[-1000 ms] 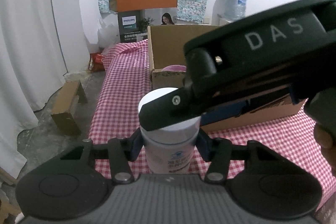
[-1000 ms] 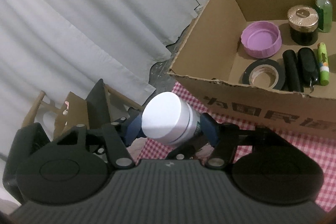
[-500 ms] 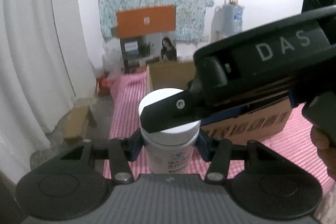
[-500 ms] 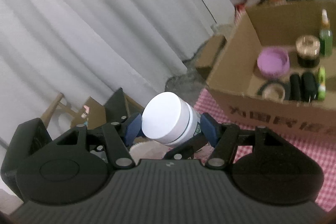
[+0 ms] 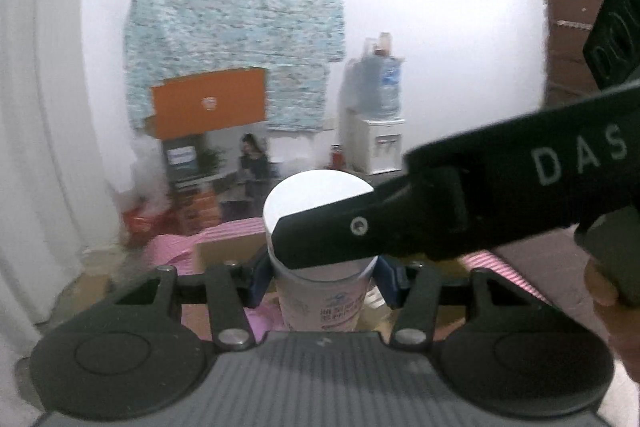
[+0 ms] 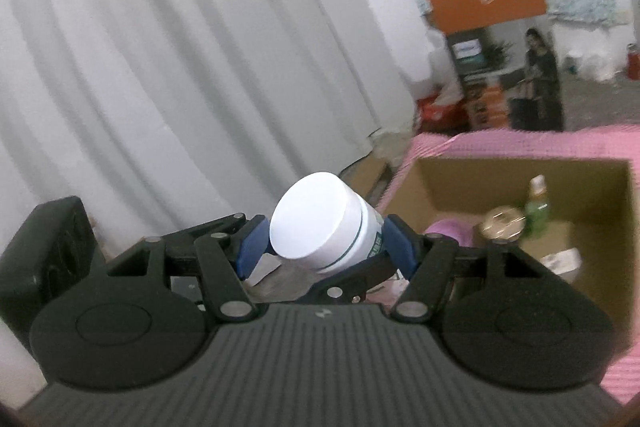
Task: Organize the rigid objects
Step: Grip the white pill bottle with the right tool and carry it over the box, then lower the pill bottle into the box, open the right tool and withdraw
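The jar (image 5: 320, 215) is clamped by both the left tongs (image 5: 318, 281) and right tongs (image 6: 324, 247); the box (image 6: 452, 183) interior (bottle (image 6: 536, 211) included) is shown only by the right view.

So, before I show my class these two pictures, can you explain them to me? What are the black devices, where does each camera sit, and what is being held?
There is no robot here. A person holds a black two-finger gripper in each hand, and each gripper carries a wide-angle camera looking forward along its fingers.

One picture comes from the left gripper, the other from the right gripper. Both are closed on the same white-capped jar, so each camera sees the other gripper.

Ahead lies a table under a pink checked cloth. On it stands an open cardboard box holding a green bottle, a gold-lidded jar and a purple lid. The pictures are blurred.
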`<state>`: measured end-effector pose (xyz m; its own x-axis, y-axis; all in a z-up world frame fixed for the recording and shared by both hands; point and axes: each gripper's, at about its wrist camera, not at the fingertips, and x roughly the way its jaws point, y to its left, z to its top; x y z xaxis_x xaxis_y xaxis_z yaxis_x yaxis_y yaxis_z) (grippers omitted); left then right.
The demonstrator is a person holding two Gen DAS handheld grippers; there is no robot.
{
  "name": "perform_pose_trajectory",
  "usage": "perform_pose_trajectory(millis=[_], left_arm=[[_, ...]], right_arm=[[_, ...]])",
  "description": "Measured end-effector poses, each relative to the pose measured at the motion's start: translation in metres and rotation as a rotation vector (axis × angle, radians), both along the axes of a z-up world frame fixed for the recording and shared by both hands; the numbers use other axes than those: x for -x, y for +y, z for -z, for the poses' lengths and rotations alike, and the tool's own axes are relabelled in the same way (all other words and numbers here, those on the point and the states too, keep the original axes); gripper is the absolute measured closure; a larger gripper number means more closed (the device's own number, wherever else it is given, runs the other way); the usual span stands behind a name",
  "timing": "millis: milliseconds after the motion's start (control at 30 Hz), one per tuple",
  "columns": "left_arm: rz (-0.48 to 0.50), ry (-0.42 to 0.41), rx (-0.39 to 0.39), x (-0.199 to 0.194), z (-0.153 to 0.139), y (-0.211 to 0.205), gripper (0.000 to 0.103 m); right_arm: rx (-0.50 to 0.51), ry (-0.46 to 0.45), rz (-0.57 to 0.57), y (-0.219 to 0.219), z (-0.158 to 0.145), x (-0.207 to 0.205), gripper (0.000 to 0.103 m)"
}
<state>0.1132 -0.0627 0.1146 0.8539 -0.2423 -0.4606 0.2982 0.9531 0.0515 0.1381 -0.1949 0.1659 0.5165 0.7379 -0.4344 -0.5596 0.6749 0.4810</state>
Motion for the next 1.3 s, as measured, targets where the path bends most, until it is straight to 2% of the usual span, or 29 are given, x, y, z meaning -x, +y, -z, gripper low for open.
perform_pose_trajectory(millis=[133,300,600,767,967,1300], left_arm=[[0.059,0.037,0.039,-0.024,0.007,-0.024,0.049],[0.114,0.115,0.071,-0.051,0.03,-0.045,0.049],[0.163,0.282,0.082,-0.089,0.083,-0.06,0.049],[0.164,0.346,0.069,-0.107,0.107,-0.065,0.049],[0.165,0.38,0.057,-0.105,0.115,-0.075,0.049],[0.174,0.398,0.041,-0.11,0.123,-0.083,0.048]], right_arm=[[0.021,0.008,0.06,-0.032,-0.004,-0.016,0.039],[0.05,0.045,0.124,-0.068,0.011,-0.035,0.039],[0.05,0.17,0.181,-0.11,0.073,-0.062,0.039],[0.045,0.238,0.191,-0.119,0.106,-0.07,0.039],[0.048,0.285,0.192,-0.118,0.134,-0.086,0.038],[0.105,0.289,0.183,-0.116,0.146,-0.092,0.037]])
